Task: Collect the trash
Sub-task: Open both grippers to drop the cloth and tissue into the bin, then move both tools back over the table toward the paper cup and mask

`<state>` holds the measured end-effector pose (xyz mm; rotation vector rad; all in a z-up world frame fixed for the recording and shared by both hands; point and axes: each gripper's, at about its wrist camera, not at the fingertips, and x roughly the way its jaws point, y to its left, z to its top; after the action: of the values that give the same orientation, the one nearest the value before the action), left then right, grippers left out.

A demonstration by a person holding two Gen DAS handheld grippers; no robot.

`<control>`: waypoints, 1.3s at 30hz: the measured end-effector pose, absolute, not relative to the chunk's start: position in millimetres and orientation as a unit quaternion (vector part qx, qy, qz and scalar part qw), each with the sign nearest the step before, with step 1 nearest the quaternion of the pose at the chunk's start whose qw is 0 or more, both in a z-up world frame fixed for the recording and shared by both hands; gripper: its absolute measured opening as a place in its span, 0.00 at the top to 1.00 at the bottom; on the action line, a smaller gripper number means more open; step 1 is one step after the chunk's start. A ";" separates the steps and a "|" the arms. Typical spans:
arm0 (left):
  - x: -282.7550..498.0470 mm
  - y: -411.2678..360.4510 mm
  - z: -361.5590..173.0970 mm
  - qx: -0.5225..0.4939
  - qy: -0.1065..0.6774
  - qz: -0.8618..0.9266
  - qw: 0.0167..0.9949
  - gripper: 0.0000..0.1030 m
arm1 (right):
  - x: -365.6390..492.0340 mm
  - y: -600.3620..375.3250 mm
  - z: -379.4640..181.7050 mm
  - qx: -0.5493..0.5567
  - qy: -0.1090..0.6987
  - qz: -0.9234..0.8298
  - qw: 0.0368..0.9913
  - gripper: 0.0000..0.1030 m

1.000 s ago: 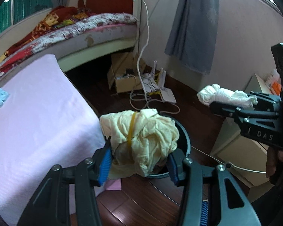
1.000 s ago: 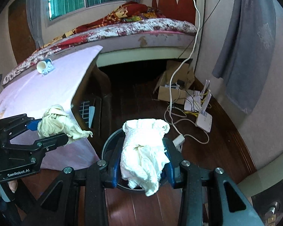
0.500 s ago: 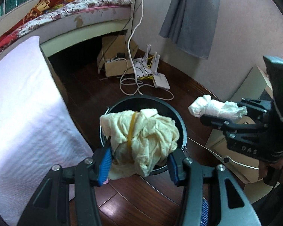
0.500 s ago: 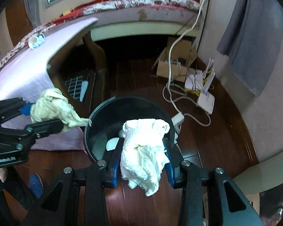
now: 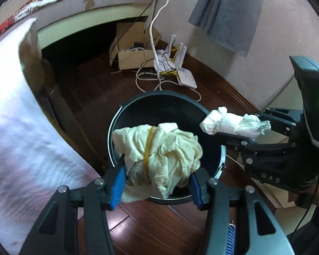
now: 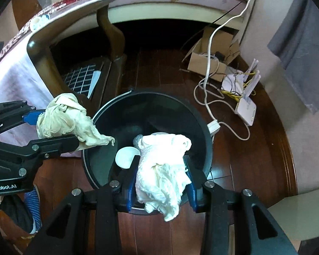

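Disposal is the step in hand: your left gripper [image 5: 157,183] is clamped on the yellowish wad [image 5: 159,155], and your right gripper [image 6: 159,182] is clamped on the white wad [image 6: 162,170]. Both wads hang above the bin [image 6: 204,123], whose mouth fills the centre of each view. Next, I judge, you must part the fingers so each wad falls inside, not on the rim at 6 o'clock. Compared with one second ago, the bin is nearer and the bed has slid up toward 12 o'clock.
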<state>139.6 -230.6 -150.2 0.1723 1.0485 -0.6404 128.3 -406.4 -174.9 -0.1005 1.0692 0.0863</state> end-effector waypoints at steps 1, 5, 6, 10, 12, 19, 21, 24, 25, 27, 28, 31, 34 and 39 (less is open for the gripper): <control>140.5 -231.0 -152.4 0.079 0.493 -0.300 0.813 0.47 | 131.0 -406.0 -178.1 -0.049 0.512 0.042 0.857 0.60; 144.3 -232.4 -161.6 0.071 0.500 -0.294 0.812 0.22 | 140.1 -405.4 -190.1 -0.056 0.528 0.044 0.846 0.41; 144.6 -232.2 -164.2 0.073 0.502 -0.285 0.813 0.14 | 141.5 -406.6 -194.9 -0.072 0.536 0.023 0.841 0.11; 145.7 -229.3 -169.6 0.068 0.507 -0.268 0.817 0.05 | 139.3 -425.3 -206.2 -0.087 0.556 -0.033 0.826 0.02; 144.4 -227.4 -170.4 0.069 0.508 -0.263 0.817 0.04 | 134.9 -431.6 -204.8 -0.086 0.555 -0.040 0.826 0.02; 131.4 -223.3 -153.4 0.082 0.491 -0.262 0.827 0.03 | 119.5 -433.0 -182.1 -0.066 0.541 -0.054 0.836 0.01; 126.3 -221.6 -144.0 0.084 0.483 -0.262 0.831 0.03 | 114.9 -430.1 -173.9 -0.067 0.534 -0.054 0.841 0.00; 119.6 -215.6 -132.8 0.081 0.474 -0.261 0.837 0.02 | 107.3 -423.8 -161.1 -0.069 0.523 -0.053 0.848 0.00; 117.0 -212.9 -128.9 0.081 0.471 -0.260 0.839 0.02 | 104.7 -423.1 -156.9 -0.069 0.520 -0.054 0.850 0.00; 112.4 -208.6 -122.4 0.081 0.465 -0.258 0.843 0.02 | 100.4 -421.6 -148.5 -0.067 0.516 -0.053 0.853 0.00; 111.2 -206.9 -119.9 0.081 0.463 -0.257 0.844 0.02 | 97.8 -419.3 -144.6 -0.068 0.513 -0.052 0.854 0.00; 105.7 -198.7 -109.5 0.082 0.454 -0.253 0.850 0.02 | 89.1 -410.8 -128.1 -0.066 0.500 -0.048 0.862 0.00; 100.9 -190.3 -98.7 0.079 0.444 -0.251 0.856 0.02 | 80.5 -399.7 -111.1 -0.057 0.486 -0.039 0.871 0.00; 91.0 -173.7 -78.5 0.082 0.424 -0.246 0.868 0.01 | 67.9 -377.4 -84.4 -0.054 0.456 -0.027 0.888 0.00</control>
<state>91.0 -173.7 -78.5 0.1708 0.8868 -0.5156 67.9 -377.4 -84.4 -0.1123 0.9481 -0.0565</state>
